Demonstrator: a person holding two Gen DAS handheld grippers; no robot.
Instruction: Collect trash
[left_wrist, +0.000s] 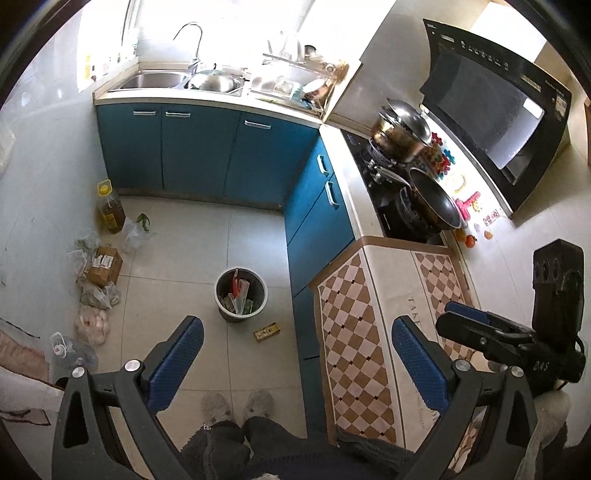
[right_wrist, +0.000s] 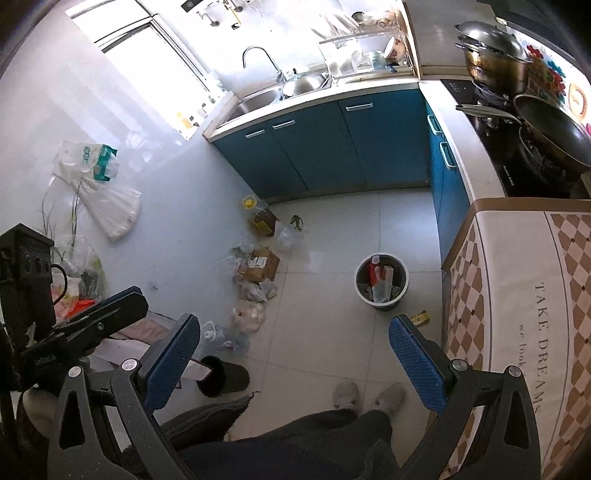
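Claws: left claw (left_wrist: 295, 354) and right claw (right_wrist: 294, 350) both spread wide, gripping nothing, held above the floor.
Trash: small yellow box (left_wrist: 266, 331) lies on the floor tiles just beside the grey bin (left_wrist: 241, 295), which holds wrappers.
Worktop (left_wrist: 380, 288): checkered cover.

Trash on the kitchen floor

A small yellow carton (left_wrist: 266, 331) lies flat on the tiles just beside a grey bin (left_wrist: 242, 295) (upright, open, already holding wrappers and packaging).
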